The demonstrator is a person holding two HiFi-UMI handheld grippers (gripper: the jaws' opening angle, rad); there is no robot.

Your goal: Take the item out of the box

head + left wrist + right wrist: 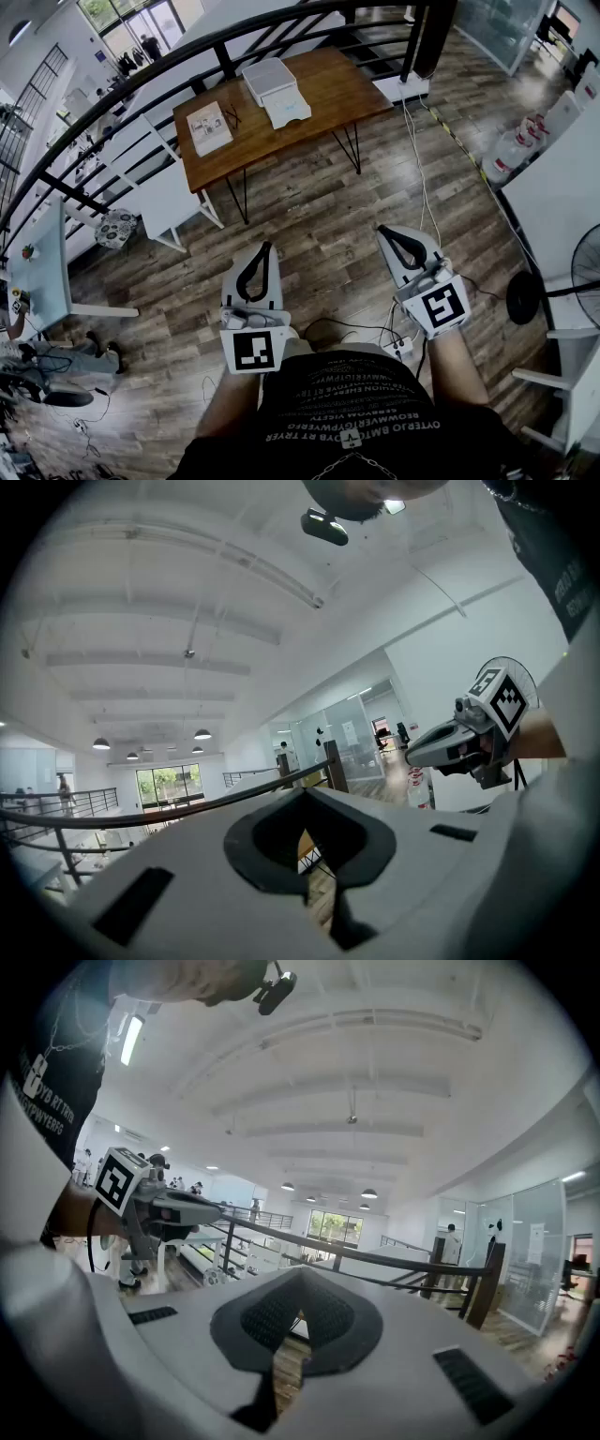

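Observation:
A white box (270, 80) stands on the far wooden table (328, 89), and a flat white piece (288, 111) lies just in front of it. A flat printed package (209, 127) rests on the table's left end. What is inside the box is hidden. Both grippers are held low near my body, well short of the table, over the wood floor. My left gripper (266, 247) is shut with nothing in it, its tips meeting (305, 795). My right gripper (382, 231) is also shut and empty (300, 1275). Each gripper shows in the other's view: right gripper (417, 753), left gripper (212, 1206).
A black railing (141, 80) curves behind the table. White furniture (169, 202) stands left of it. A white tabletop (562, 197) and a fan (586, 272) are at the right. Cables and a power strip (401, 347) lie on the floor by my feet.

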